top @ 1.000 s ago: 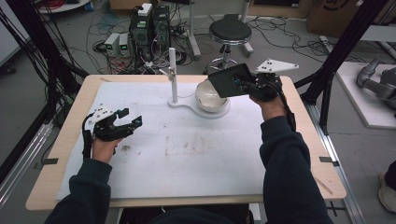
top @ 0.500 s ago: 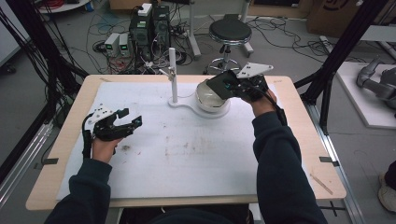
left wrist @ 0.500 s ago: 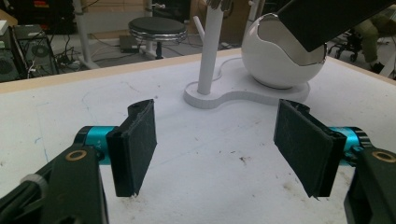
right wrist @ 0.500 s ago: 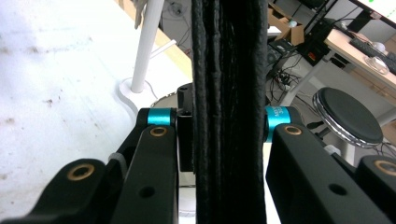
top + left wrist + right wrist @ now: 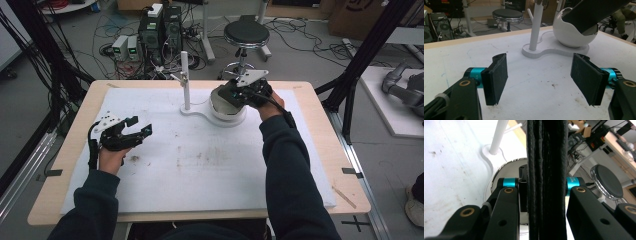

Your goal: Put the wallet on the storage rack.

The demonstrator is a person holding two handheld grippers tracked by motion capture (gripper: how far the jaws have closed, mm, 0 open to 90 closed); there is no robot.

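Meanwhile, nearest to you, your left gripper [image 5: 134, 134] rests low over the stained white mat [image 5: 200, 165] on the table [image 5: 320, 107], jaws spread wide and holding nothing, parked well apart from the work as if kept out of the way. Farther out, your right gripper [image 5: 235, 95] reaches across to the white bowl [image 5: 571, 32], its jaws clamped on a flat black pad [image 5: 547, 170], layered at its edge, that looks like a folded cloth or wallet; what it is exactly you cannot tell. The pad is held tilted, its lower end inside the bowl's open, shiny-lined mouth, which suggests you are either slipping it in or drawing it out. Beside the bowl, on the same white base [image 5: 544, 51], a slim post [image 5: 185, 80] stands upright. Beyond the table sit a round stool [image 5: 246, 35] and cabled equipment on the floor.
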